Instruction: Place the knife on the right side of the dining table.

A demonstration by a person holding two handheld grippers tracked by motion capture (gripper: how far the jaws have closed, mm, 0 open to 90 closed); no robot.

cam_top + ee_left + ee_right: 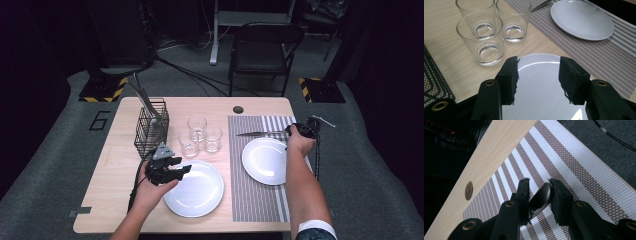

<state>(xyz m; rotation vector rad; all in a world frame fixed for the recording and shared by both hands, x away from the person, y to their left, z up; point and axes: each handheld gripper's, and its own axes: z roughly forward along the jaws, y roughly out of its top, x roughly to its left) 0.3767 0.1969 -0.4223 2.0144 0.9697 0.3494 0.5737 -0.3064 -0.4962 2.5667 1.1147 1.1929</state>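
Note:
My right gripper (294,131) is at the far right end of the striped placemat (255,200). It is shut on the dark handle (540,197) of a knife (257,133) whose blade points left, just beyond a white plate (265,161). In the right gripper view the handle sits between both pads of my right gripper (539,182) above the placemat (574,162). My left gripper (181,166) is open and holds nothing. It hovers over the left rim of a second white plate (196,190) on the bare wood. That plate (539,87) lies beneath the open left gripper (539,62).
Three empty glasses (201,135) stand close together beyond the left plate, and they are also near in the left gripper view (486,37). A black wire cutlery basket (151,127) with utensils stands to their left. A folding chair (265,50) stands on the floor behind the table (120,165).

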